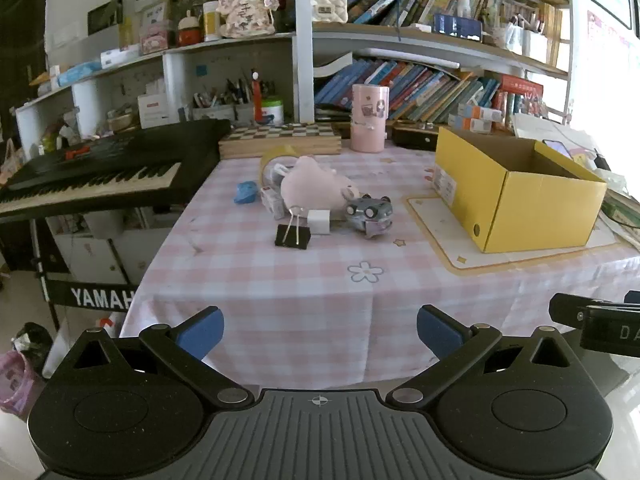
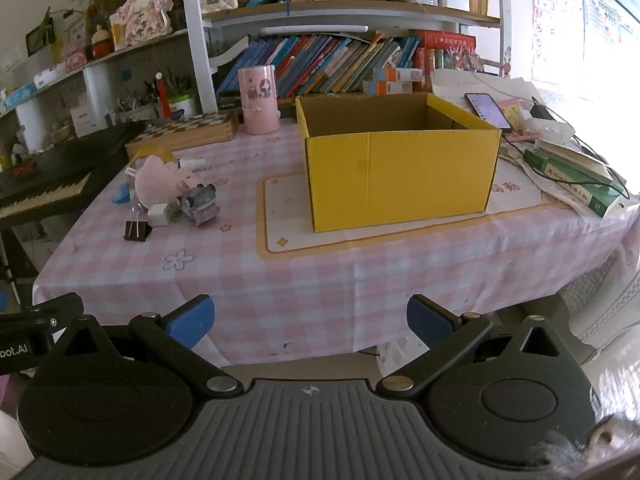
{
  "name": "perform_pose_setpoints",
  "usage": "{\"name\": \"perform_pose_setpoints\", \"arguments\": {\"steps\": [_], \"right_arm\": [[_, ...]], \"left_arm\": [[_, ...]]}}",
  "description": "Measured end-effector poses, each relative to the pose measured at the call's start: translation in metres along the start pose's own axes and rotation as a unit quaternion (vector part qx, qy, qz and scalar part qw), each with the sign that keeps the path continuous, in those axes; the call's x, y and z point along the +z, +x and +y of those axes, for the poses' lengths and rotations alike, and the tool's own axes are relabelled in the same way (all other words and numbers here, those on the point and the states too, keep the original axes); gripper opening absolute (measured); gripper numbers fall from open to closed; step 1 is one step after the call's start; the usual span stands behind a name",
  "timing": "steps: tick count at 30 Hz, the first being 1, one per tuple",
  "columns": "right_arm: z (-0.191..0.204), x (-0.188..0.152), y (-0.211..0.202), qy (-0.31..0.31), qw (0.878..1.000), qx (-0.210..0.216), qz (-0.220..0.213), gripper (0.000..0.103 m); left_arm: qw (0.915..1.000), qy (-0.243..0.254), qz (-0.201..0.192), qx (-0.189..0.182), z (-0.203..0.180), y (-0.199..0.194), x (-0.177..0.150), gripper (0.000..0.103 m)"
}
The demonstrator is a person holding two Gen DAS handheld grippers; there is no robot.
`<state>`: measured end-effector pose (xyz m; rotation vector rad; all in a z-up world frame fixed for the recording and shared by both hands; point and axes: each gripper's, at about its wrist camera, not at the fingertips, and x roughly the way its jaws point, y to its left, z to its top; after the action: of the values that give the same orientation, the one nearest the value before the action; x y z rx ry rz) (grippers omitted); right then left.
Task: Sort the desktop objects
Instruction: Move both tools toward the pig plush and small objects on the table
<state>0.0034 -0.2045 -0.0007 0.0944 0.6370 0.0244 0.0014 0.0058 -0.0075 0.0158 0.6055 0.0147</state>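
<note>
A cluster of small objects lies on the pink checked tablecloth: a black binder clip (image 1: 293, 236) (image 2: 137, 230), a white cube (image 1: 319, 221) (image 2: 159, 214), a pink plush toy (image 1: 316, 186) (image 2: 158, 180), a grey toy car (image 1: 370, 212) (image 2: 199, 200), a blue crumpled item (image 1: 245, 192) and a tape roll (image 1: 276, 160). An open yellow cardboard box (image 1: 516, 200) (image 2: 400, 164) stands on a mat to their right. My left gripper (image 1: 320, 330) is open and empty, off the table's front edge. My right gripper (image 2: 310, 320) is open and empty, in front of the box.
A pink cylinder cup (image 1: 369, 118) (image 2: 258, 100) and a chessboard box (image 1: 280, 140) stand at the back. A black keyboard (image 1: 92, 172) sits left of the table. A phone (image 2: 488, 110), books (image 2: 576, 180) and cables lie right of the box. Bookshelves fill the back wall.
</note>
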Motion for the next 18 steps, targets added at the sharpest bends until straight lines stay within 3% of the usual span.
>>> {"name": "perform_pose_setpoints", "arguments": {"steps": [18], "right_arm": [[0.0043, 0.0000, 0.0033, -0.006, 1.000, 0.002, 0.001, 0.103]], "left_arm": [[1.0000, -0.005, 0.003, 0.002, 0.0019, -0.0009, 0.0033, 0.103]]}}
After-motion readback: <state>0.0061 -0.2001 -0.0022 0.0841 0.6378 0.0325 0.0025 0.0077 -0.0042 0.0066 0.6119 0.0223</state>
